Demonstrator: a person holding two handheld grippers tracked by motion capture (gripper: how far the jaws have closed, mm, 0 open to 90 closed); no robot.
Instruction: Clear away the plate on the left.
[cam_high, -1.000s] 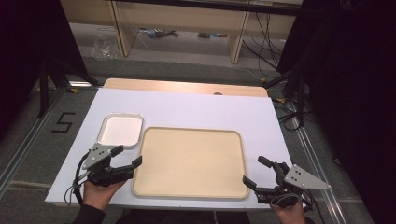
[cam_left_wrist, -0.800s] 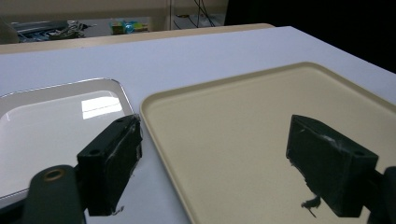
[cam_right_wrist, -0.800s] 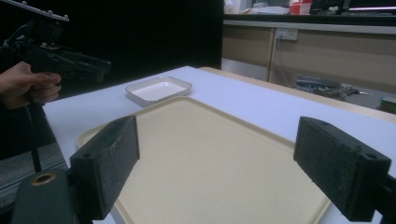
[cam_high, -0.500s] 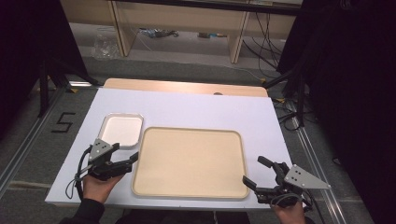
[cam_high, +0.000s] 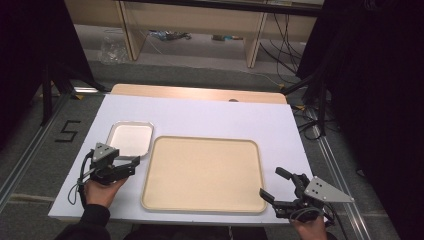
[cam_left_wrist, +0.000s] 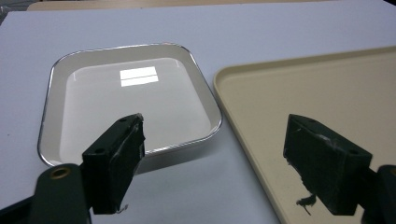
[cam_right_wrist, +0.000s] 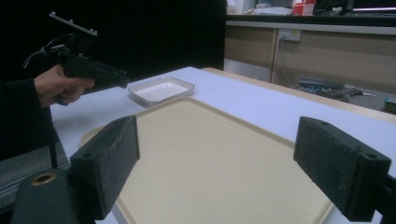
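Observation:
A large beige tray (cam_high: 202, 172) lies empty in the middle of the white table (cam_high: 210, 117). Left of it sits a small white square dish (cam_high: 131, 138), empty as well. My left gripper (cam_high: 132, 165) is open just in front of the dish, near the tray's left edge. In the left gripper view its jaws straddle the gap between the dish (cam_left_wrist: 135, 100) and the tray (cam_left_wrist: 317, 98). My right gripper (cam_high: 274, 185) stands open at the tray's front right corner. Its own view looks across the tray (cam_right_wrist: 210, 154) toward the dish (cam_right_wrist: 161, 90) and the left gripper (cam_right_wrist: 119, 77).
The table's far edge shows a wooden strip (cam_high: 200, 93). Shelving and cables (cam_high: 170, 35) lie on the floor beyond. Metal rails run along both sides of the table.
The left gripper has shifted left and slightly back, away from the tray's edge toward the dish's front. The right gripper has stayed put.

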